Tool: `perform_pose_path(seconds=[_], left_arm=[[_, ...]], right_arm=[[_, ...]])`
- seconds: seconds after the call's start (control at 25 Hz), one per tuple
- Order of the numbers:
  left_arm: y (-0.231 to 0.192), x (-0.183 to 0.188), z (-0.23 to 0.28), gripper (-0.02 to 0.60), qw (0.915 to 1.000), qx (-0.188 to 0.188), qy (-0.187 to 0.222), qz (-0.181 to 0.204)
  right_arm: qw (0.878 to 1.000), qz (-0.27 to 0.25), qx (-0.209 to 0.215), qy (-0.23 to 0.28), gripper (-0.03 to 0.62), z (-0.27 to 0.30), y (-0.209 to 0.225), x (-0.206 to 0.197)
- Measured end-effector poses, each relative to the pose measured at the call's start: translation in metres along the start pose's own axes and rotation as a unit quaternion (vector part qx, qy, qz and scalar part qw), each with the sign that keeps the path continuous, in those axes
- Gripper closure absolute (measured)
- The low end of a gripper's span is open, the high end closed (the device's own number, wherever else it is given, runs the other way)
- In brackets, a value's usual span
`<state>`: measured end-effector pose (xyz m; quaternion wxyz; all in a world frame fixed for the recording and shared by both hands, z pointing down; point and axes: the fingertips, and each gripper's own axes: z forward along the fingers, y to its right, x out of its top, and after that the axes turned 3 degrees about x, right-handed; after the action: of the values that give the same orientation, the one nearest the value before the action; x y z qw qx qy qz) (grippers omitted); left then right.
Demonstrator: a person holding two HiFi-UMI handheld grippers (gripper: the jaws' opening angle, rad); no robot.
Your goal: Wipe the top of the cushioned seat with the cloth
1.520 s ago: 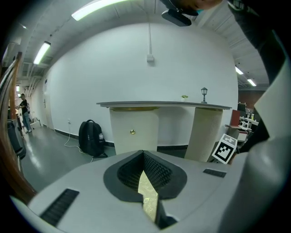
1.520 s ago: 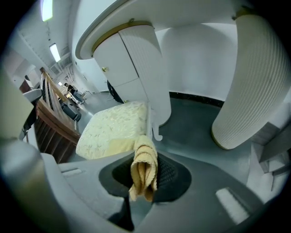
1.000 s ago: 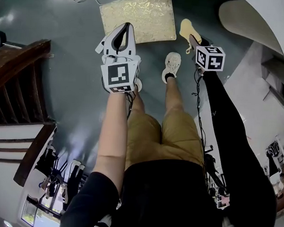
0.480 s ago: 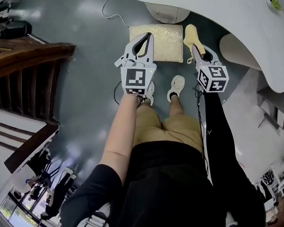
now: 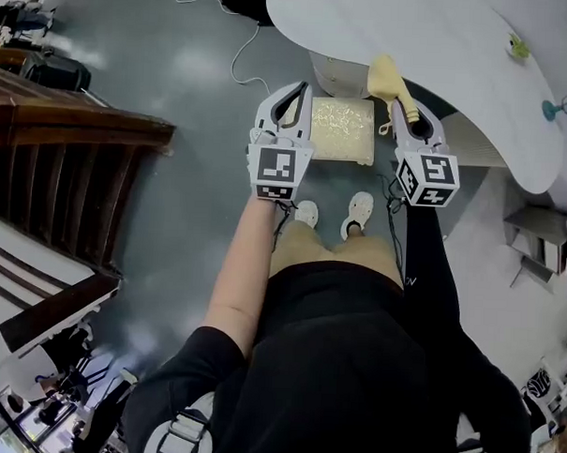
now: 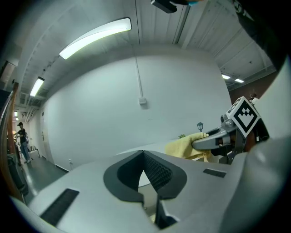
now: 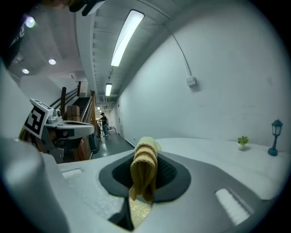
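The cushioned seat (image 5: 342,130) is a square cream-gold pad low on the floor, just past the person's shoes and partly under the white table. My left gripper (image 5: 291,88) hangs above its left edge, shut with nothing between the jaws (image 6: 144,154). My right gripper (image 5: 400,96) is above the seat's far right corner, shut on a folded yellow cloth (image 5: 388,75). In the right gripper view the cloth (image 7: 144,170) droops from the jaw tips, and a strip of the seat (image 7: 138,210) shows below them. The left gripper view shows the cloth (image 6: 184,148) to its right.
A large white curved table (image 5: 432,49) reaches over the seat's far side and carries a small plant (image 5: 516,45) and a blue lamp figure (image 5: 556,109). A dark wooden stair rail (image 5: 72,127) stands at the left. A white cable (image 5: 237,55) lies on the grey floor.
The person has stepped forward toward the table. Both grippers now hang over the seat's edges rather than in front of it. The cloth stays in the right gripper.
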<state>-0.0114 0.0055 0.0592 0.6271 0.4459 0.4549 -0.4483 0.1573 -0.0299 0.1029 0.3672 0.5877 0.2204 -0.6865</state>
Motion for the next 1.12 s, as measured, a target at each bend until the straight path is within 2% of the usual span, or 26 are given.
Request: perform_pose_path(seconds=[0.24, 0.36, 0.48, 1.12], left_arm=[[-0.012, 0.040, -0.021, 0.575, 0.9991, -0.007, 0.040, 0.015], [-0.020, 0.051, -0.025, 0.575, 0.9983, -0.006, 0.053, 0.022], [-0.024, 0.062, -0.026, 0.574, 0.9976, -0.007, 0.064, 0.026], [-0.027, 0.086, -0.020, 0.575, 0.9951, -0.017, 0.091, 0.033]], right_arm=[[0.998, -0.043, -0.017, 0.045, 0.533, -0.018, -0.015, 0.050], [0.995, -0.067, -0.042, 0.057, 0.533, -0.026, -0.017, 0.067], [0.993, -0.080, -0.048, 0.066, 0.533, -0.030, -0.019, 0.079], [0.992, -0.092, -0.051, 0.071, 0.533, -0.029, -0.012, 0.094]])
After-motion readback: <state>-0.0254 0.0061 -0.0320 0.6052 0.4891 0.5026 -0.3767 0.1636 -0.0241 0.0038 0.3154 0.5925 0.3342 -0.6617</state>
